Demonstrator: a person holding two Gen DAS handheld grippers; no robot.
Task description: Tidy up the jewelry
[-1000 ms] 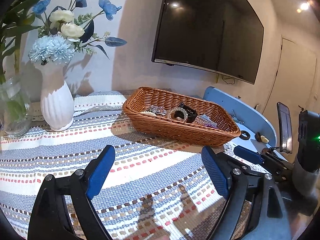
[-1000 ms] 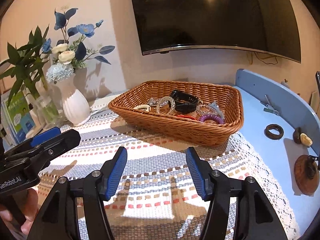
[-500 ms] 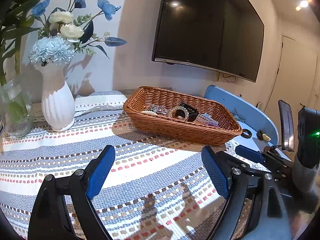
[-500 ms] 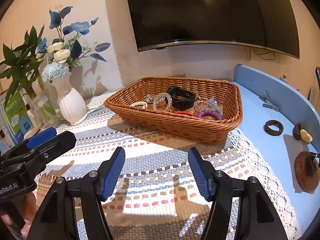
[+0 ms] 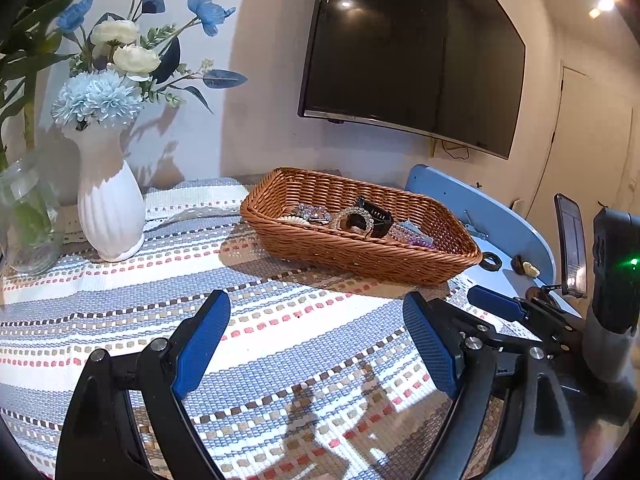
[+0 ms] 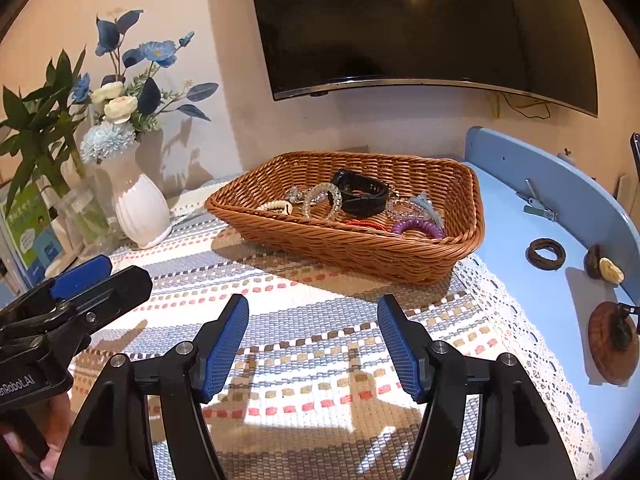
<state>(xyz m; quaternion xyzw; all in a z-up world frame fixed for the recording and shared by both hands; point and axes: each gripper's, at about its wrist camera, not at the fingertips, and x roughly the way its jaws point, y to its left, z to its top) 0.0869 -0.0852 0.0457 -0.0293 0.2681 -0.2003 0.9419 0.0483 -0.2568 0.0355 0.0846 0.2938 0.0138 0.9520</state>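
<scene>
We hold the left gripper point(image 5: 316, 344) low in its wrist view, blue pads spread wide with nothing between them, only the striped woven cloth point(image 5: 280, 320) below. The right gripper point(image 6: 313, 344) sits at the bottom centre of its own view, jaws apart and empty over the same cloth. In the right wrist view the left gripper shows at the lower left edge, a hand point(image 6: 52, 436) beneath it.

Beyond both tools, at mid-frame, stands the wicker basket point(image 6: 360, 248) on the cloth. The jewelry lies inside it: a black band point(image 6: 360, 196), a clear beaded bracelet point(image 6: 320, 200), a purple coil ring point(image 6: 418, 229) near the front right wall, and a pale shell piece point(image 6: 278, 208) toward the left.

Right of the basket, on the bare blue table point(image 6: 512, 280), lies a dark ring point(image 6: 546, 253). At upper left stands a white vase point(image 6: 140, 208) of blue and white flowers, and a dark screen point(image 6: 420, 20) hangs on the wall above.
</scene>
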